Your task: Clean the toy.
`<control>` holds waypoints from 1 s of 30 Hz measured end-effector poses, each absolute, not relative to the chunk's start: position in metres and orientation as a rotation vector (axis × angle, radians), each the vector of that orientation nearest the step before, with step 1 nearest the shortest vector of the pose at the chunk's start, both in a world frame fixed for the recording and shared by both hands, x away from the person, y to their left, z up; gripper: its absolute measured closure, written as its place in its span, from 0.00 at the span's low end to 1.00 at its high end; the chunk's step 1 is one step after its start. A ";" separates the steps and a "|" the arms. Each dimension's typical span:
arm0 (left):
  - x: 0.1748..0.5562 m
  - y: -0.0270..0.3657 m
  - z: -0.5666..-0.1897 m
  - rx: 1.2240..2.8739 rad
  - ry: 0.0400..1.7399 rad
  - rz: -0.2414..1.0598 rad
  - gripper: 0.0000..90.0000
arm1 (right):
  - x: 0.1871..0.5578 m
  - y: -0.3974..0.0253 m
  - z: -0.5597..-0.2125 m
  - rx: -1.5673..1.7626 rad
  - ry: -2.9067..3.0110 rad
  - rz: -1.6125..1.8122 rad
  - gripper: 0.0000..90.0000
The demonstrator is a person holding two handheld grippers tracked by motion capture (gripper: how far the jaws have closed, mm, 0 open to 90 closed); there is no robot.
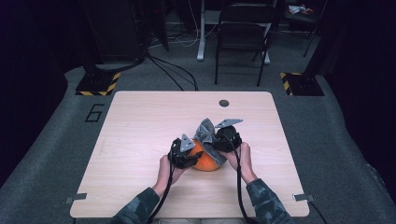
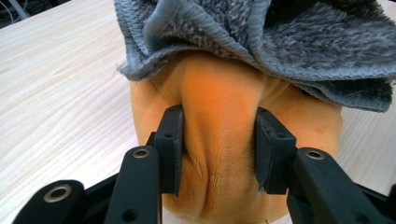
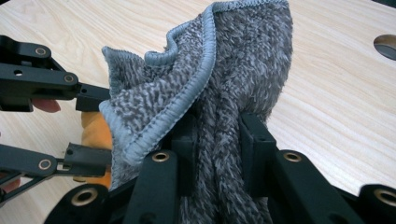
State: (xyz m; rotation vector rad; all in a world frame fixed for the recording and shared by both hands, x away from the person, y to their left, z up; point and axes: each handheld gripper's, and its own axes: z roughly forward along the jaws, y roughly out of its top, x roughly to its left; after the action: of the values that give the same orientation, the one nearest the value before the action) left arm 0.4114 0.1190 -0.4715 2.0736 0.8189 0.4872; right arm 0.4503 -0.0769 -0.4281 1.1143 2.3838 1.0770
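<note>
Pinching from both sides right now: the left gripper (image 2: 218,149) has its jaws squeezed onto a fold of the soft orange thing (image 2: 219,116), and you can see the plush skin bunching up between the pads in the left gripper view. Looks like a stuffed pumpkin-ish ball, but I can't say for sure what it is. The right gripper (image 3: 217,140) is clamped on a gathered bunch of the grey towel (image 3: 219,65), which stands up out of its jaws, with the stitched hem curling over to the left of that view.

From the high view, the orange thing (image 1: 205,159) sits on the table (image 1: 140,121) towards the near edge, roughly mid-width, well away from the corners. The grey towel (image 1: 205,133) is draped over its top and far side, touching it. The left gripper (image 1: 183,154) is on its left flank, the right gripper (image 1: 226,139) on the right and slightly farther back.

My read: this is the wiping or covering stage, one gripper steadying the plush, the other working the cloth on it. Could equally be pulling the cloth off, hard to call. Either way, the next move wants the left grip kept firm so the ball doesn't roll, while the right one drags the towel across the surface without letting the bunch slip out.
</note>
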 end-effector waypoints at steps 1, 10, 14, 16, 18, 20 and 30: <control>0.411 0.119 -0.472 2.070 0.821 0.486 0.66 | 0.450 -0.078 -0.428 1.114 2.389 1.081 0.79; 0.413 0.121 -0.473 2.061 0.830 0.476 0.66 | 0.447 -0.092 -0.431 1.132 2.408 1.046 0.79; 0.413 0.121 -0.473 2.049 0.839 0.476 0.66 | 0.449 -0.098 -0.432 1.132 2.436 1.022 0.79; 0.413 0.122 -0.473 2.056 0.835 0.471 0.66 | 0.450 -0.100 -0.433 1.144 2.438 1.016 0.79; 0.413 0.121 -0.473 2.048 0.838 0.471 0.66 | 0.449 -0.103 -0.434 1.163 2.449 0.994 0.79; 0.414 0.122 -0.473 2.055 0.836 0.465 0.66 | 0.449 -0.106 -0.435 1.183 2.458 0.976 0.79; 0.414 0.122 -0.473 2.041 0.836 0.479 0.65 | 0.453 -0.121 -0.441 1.243 2.504 0.804 0.79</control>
State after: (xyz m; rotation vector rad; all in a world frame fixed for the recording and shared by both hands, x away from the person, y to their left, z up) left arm 0.4142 0.1218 -0.4731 2.0411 0.8356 0.4787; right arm 0.4528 -0.1209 -0.4408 1.2432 2.5038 0.8041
